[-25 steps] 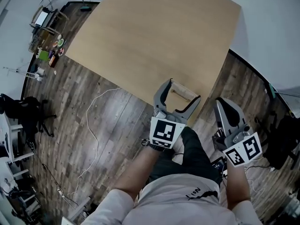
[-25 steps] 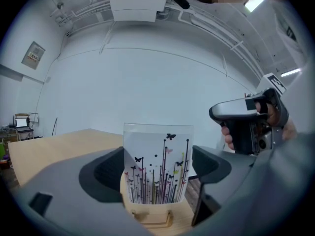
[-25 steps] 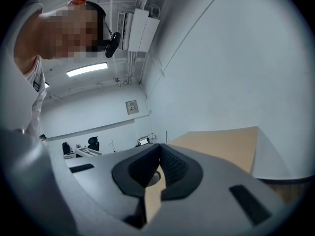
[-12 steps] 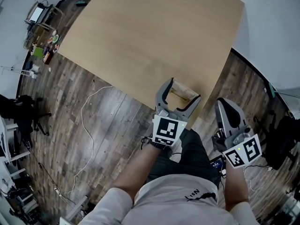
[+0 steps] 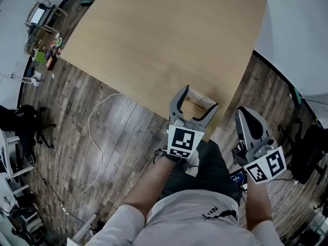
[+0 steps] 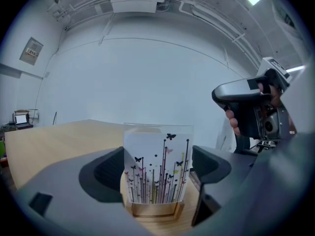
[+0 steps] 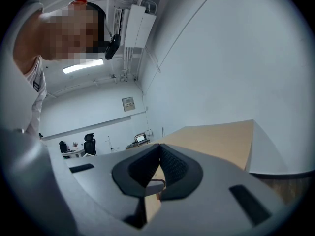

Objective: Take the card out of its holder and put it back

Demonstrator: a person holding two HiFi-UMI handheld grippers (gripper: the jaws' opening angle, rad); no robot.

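A white card [image 6: 156,167] printed with thin stems and butterflies stands upright in a small wooden holder [image 6: 153,209] at the near corner of the light wood table [image 5: 164,40]. In the head view the holder [image 5: 200,100] sits between the jaws of my left gripper [image 5: 200,98]. In the left gripper view, my left gripper [image 6: 157,168] is open, one jaw on each side of the card with a gap on both sides. My right gripper [image 5: 243,115] hangs off the table over the floor, shut with nothing in it; its pads meet in the right gripper view [image 7: 158,151].
The right gripper and the hand on it show at the right of the left gripper view [image 6: 253,107]. On the plank floor left of the table lies a white cable [image 5: 97,137]. A cluttered cart [image 5: 43,35] and a black chair [image 5: 23,122] stand at far left.
The head view has shifted a little. Both grippers keep their places: the left stays open around the card and holder, the right stays shut beside the table.
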